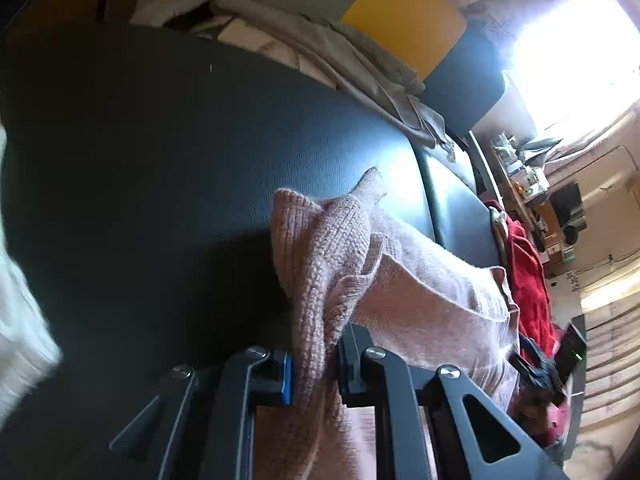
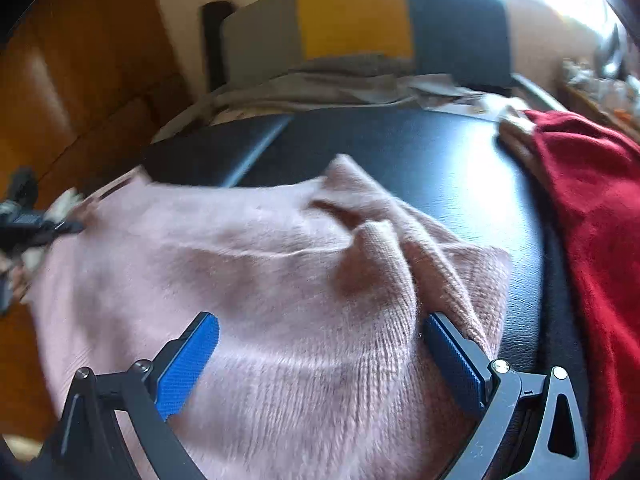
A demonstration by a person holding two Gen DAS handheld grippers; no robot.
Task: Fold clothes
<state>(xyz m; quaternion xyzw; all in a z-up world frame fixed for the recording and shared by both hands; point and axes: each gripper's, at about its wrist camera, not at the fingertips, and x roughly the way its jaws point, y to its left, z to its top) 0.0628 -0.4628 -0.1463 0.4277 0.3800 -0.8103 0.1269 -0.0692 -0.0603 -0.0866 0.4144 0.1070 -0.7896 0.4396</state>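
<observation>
Left tongs (image 1: 314, 364) clamp the pale pink knitted sweater (image 2: 256, 280); right tongs (image 2: 320, 364) stand wide over it.
Sweater body extends toward 12 o'clock from the left tongs across the black desk (image 1: 160, 160).

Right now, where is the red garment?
The red garment lies at the right edge of the dark table in the right wrist view, just beyond the pink sweater.

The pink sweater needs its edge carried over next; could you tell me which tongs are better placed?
Left: the left tongs already pinch the pink sweater, while the right tongs stand open over it.
</observation>
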